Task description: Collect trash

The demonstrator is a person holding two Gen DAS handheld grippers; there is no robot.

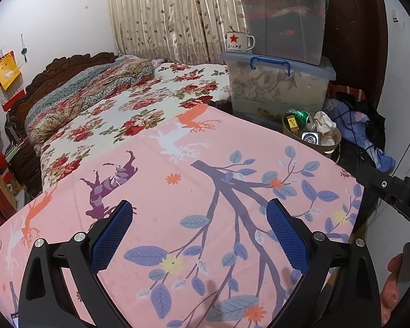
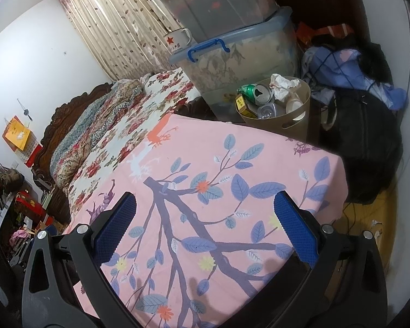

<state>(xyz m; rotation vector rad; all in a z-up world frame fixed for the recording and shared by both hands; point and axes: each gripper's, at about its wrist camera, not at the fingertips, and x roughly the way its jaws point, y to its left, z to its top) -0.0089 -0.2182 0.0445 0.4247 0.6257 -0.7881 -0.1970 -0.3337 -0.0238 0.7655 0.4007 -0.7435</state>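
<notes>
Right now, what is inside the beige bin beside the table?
The bin holds a green can, a silver can, crumpled paper, a yellow box and a paper cup. Anything underneath them is covered.

Both wrist views low over pink tablecloth, facing bed, sharing trash bin
</notes>
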